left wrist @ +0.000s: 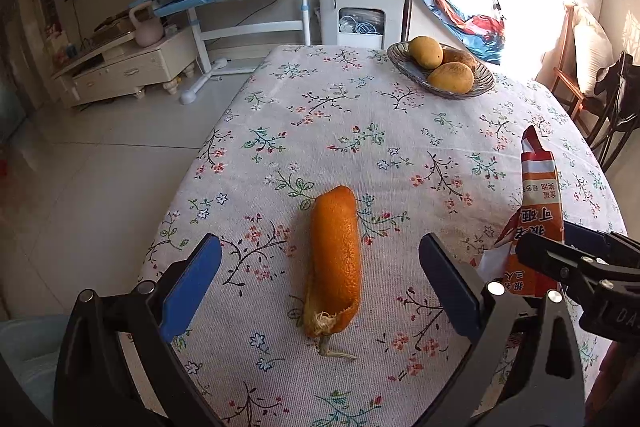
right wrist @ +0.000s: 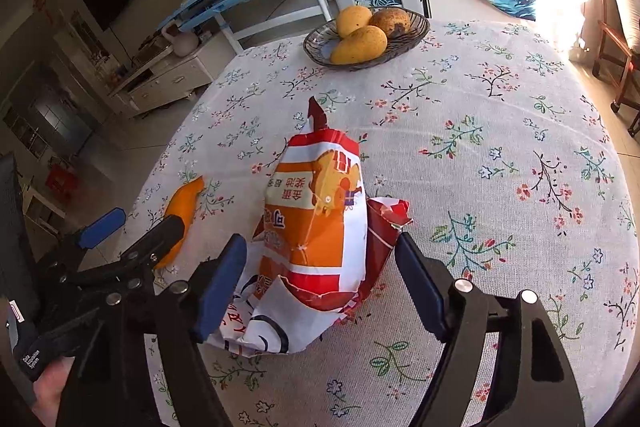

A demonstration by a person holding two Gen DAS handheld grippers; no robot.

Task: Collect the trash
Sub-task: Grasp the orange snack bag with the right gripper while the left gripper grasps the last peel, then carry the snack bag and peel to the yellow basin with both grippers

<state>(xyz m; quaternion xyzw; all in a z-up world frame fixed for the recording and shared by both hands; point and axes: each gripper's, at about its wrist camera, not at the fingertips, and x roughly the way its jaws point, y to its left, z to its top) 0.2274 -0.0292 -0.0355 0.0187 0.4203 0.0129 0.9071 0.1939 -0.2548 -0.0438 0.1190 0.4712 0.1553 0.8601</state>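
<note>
We have the left gripper (left wrist: 320, 279) spread wide around the orange peel (left wrist: 335, 259) on the bench (left wrist: 440, 131), and the right gripper (right wrist: 320, 283) parted around the torn snack wrapper (right wrist: 316, 239); neither pinches yet. We should lower both until the fingers (left wrist: 192, 283) straddle each piece, then close gently. Only the right view shows the wrapper's crumpled, ripped base; only the left shows the peel's fibrous end
</note>
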